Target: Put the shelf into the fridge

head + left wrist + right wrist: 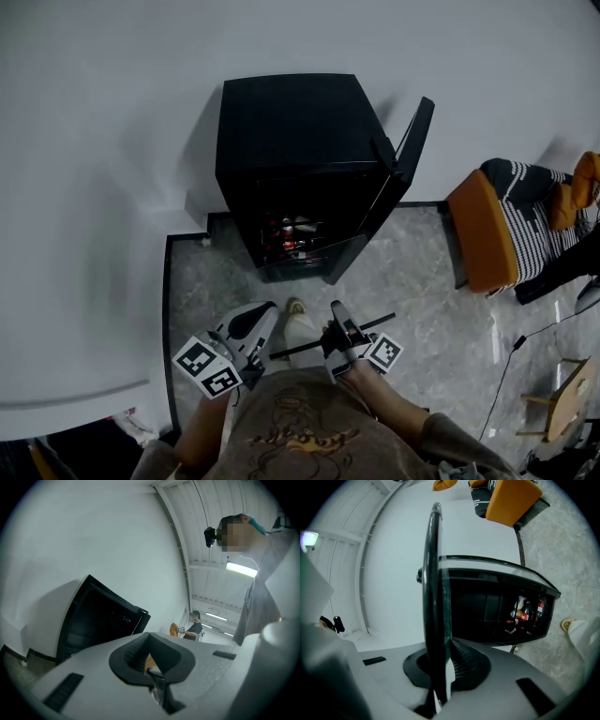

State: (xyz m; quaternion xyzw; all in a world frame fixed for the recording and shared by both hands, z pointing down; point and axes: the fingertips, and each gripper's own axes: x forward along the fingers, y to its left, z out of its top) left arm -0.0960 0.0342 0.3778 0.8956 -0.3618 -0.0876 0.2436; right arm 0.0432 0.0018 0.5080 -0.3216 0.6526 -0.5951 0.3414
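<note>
The black mini fridge [286,141] stands against the white wall with its door [405,155] swung open to the right. Bottles [291,234] fill its lower part. My right gripper [339,319] is shut on the shelf [370,325], a dark-edged glass panel held edge-on in front of the person, about a step from the fridge. In the right gripper view the shelf [433,597] stands upright between the jaws [440,667], with the open fridge [487,611] behind it. My left gripper [267,314] is beside the shelf's left end, shut [151,665] and holding nothing, with the fridge [98,620] to its left.
An orange chair [483,230] with striped fabric stands to the right of the fridge door. A cable [506,366] and a wooden stool [562,394] lie at the far right. The white wall and its step border the grey stone floor [206,281] on the left. Another person [193,627] sits far off.
</note>
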